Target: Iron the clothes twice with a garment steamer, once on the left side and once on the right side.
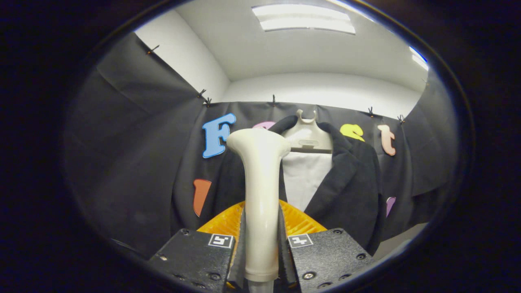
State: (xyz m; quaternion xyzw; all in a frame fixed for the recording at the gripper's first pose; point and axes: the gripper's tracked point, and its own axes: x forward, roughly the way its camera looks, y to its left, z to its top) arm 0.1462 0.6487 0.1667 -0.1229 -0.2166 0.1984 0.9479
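My gripper (261, 244) is shut on the cream-white garment steamer (260, 183), which stands upright between the two fingers. Its flared head reaches up to the level of the jacket's collar. Beyond it hangs a black jacket (346, 191) on a pale hanger (307, 136), with a white lining or shirt (305, 179) showing in the open front. The steamer head sits in front of the jacket's left lapel, and I cannot tell whether it touches the cloth. The steamer hides part of the jacket's left side.
Black cloth walls (134, 162) enclose the booth on the left, back and right. A white ceiling with a light panel (303, 18) is overhead. A pale floor or surface strip (401, 240) shows at the lower right, below the jacket.
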